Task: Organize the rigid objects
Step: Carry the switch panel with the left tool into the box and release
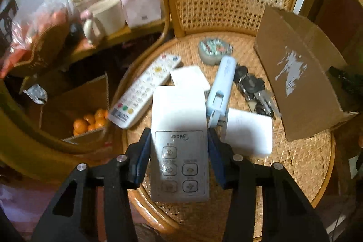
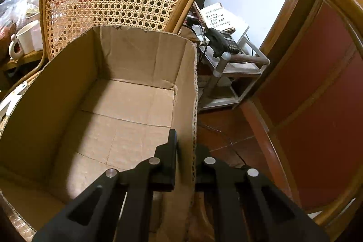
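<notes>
The left tongs [image 1: 179, 151] clasped the white remote [image 1: 180, 146] for boxing, while the right tongs [image 2: 185, 165] pinched the cardboard box [image 2: 127, 106] wall, steadying it.

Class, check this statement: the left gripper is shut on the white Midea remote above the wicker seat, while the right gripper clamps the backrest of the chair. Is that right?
One detail is wrong. The right gripper clamps the wall of the cardboard box, not the backrest, as the right wrist view shows. The left gripper is indeed shut on the white Midea remote above the wicker seat.
</notes>
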The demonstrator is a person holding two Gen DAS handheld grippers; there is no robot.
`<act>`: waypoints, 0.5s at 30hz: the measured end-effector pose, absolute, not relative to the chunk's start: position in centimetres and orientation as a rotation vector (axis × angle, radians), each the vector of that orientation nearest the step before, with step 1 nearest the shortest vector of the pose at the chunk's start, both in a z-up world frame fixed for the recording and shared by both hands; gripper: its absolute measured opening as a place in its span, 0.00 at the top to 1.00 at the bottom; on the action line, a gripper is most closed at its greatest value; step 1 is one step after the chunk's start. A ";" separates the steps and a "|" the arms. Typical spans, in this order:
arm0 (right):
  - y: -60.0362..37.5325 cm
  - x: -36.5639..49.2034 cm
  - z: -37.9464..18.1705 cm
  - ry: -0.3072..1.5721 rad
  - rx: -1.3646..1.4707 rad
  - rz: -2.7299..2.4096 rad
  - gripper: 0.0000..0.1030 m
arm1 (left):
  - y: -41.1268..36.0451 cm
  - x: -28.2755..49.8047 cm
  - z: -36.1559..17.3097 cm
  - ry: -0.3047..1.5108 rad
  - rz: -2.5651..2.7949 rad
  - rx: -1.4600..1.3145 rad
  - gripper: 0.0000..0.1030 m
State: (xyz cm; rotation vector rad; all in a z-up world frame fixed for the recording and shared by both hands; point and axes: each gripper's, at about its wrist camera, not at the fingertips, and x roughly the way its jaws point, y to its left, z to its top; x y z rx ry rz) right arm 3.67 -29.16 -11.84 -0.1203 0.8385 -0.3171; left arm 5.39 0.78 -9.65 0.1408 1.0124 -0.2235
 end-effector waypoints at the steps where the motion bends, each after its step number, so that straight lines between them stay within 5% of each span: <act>1: -29.1 3.7 -11.8 0.838 -0.121 -0.316 0.91 | 0.9 5.3 -9.3 1.001 -0.224 0.131 0.55; 15: -28.7 3.8 -11.8 0.829 -0.121 -0.315 0.91 | -0.4 4.7 -3.2 0.794 -0.273 0.050 0.55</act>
